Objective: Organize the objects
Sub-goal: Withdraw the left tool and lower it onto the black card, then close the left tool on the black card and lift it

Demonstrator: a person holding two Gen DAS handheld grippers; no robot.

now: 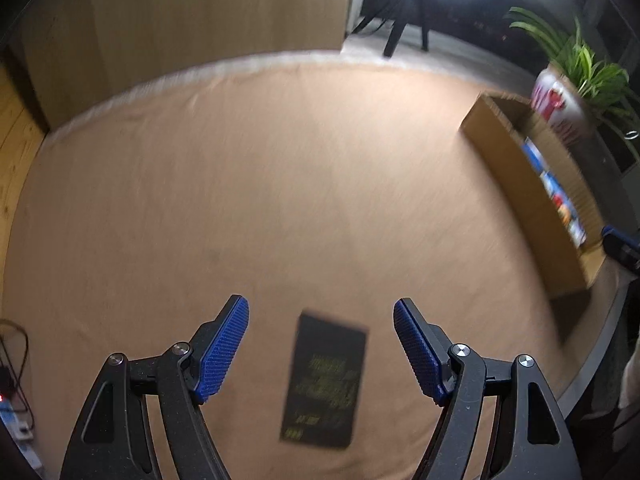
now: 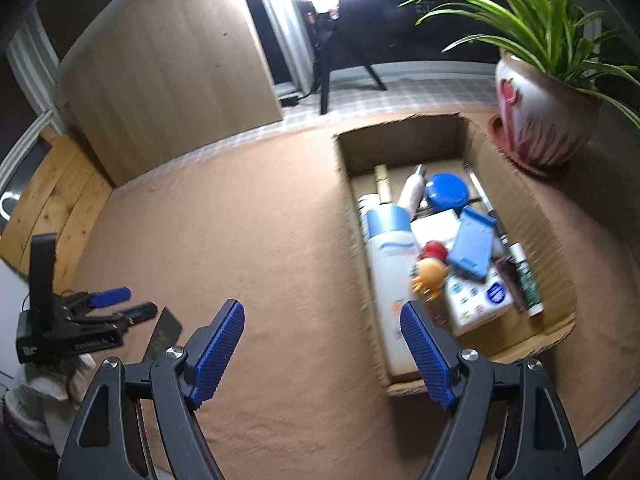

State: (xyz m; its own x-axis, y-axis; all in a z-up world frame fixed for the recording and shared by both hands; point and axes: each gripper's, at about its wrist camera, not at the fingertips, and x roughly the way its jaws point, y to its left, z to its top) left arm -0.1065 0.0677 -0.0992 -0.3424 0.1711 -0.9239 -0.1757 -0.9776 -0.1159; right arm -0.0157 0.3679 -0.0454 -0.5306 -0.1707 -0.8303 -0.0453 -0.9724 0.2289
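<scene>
A flat black packet point(image 1: 325, 380) with yellow print lies on the tan tablecloth point(image 1: 280, 184), below and between the blue pads of my left gripper point(image 1: 321, 309), which hangs open above it without touching. The right wrist view shows that packet's corner point(image 2: 165, 330) beside the left gripper point(image 2: 124, 303) at the far left. My right gripper point(image 2: 322, 312) is open and holds nothing, near the front left corner of a cardboard box point(image 2: 558, 240). Inside the box lie a white bottle point(image 2: 390, 272), a blue lid point(image 2: 446, 191), a blue case point(image 2: 472, 246), an orange toy point(image 2: 430, 274) and several other items.
A potted spider plant point(image 2: 538, 120) stands behind the box at the right. A tall wooden panel point(image 2: 172, 80) rises at the back left, with a light stand point(image 2: 340, 68) beyond the table. Cables point(image 1: 14, 376) hang at the left edge. The cardboard box point(image 1: 516, 184) sits at the right of the left view.
</scene>
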